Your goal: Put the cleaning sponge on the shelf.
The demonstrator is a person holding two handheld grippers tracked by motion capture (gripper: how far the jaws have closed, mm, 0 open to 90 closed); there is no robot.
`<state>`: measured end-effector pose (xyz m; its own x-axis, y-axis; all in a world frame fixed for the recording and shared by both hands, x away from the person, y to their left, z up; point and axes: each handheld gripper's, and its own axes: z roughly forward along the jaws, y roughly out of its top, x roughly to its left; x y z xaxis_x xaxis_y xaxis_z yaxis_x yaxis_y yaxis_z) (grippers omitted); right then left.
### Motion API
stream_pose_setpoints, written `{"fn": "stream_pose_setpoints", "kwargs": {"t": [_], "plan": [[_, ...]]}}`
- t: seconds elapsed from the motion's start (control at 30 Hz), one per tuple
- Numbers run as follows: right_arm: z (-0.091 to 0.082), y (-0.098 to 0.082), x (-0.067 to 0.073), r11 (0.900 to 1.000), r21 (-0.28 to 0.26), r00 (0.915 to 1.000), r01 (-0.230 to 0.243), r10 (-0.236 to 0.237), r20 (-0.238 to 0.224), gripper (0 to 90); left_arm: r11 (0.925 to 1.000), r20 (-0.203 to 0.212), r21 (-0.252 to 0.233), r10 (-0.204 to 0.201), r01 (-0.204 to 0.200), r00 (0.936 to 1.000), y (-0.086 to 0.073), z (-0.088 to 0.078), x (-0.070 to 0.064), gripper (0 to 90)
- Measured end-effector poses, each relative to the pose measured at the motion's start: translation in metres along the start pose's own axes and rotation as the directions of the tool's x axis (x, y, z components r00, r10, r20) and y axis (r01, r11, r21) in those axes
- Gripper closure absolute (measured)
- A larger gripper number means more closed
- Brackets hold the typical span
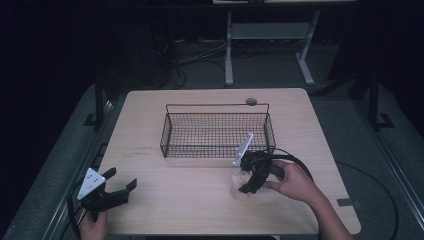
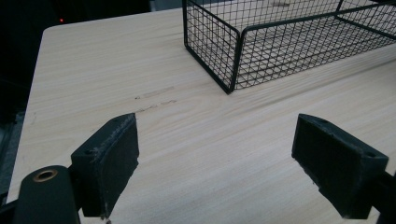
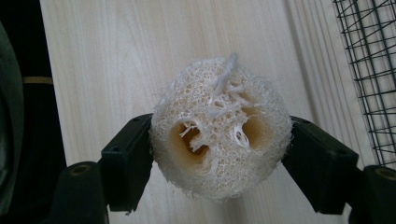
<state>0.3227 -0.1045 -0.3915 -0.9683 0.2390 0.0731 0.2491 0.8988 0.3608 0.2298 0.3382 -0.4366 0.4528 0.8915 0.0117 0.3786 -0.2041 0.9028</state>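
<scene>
A pale, fibrous loofah sponge (image 3: 219,128) sits between the two black jaws of my right gripper (image 3: 218,154), which press on both its sides. In the high view the right gripper (image 1: 248,184) points down at the loofah (image 1: 239,183) on the table, just in front of the black wire basket (image 1: 217,131). My left gripper (image 1: 120,186) rests near the table's front left corner, jaws wide apart with bare wood between them. In the left gripper view the left gripper (image 2: 215,163) faces the basket (image 2: 238,51) across the wood.
The light wooden table (image 1: 150,115) holds the basket at its middle back. A small round grey disc (image 1: 251,101) lies behind the basket. A white desk frame (image 1: 270,35) and cables stand on the dark floor beyond. Faint marks (image 2: 154,95) show on the wood.
</scene>
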Motion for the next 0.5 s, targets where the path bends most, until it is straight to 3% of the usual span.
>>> {"fn": "stream_pose_setpoints", "kwargs": {"t": [0.5], "plan": [[-0.012, 0.007, -0.001, 1.000, -0.008, 0.9997, 0.024, -0.024, -0.009, 27.4, 0.9999, -0.004, -0.013, -0.006, 0.006, 1.0000, 0.001, -0.002, 0.001, 14.1]]}}
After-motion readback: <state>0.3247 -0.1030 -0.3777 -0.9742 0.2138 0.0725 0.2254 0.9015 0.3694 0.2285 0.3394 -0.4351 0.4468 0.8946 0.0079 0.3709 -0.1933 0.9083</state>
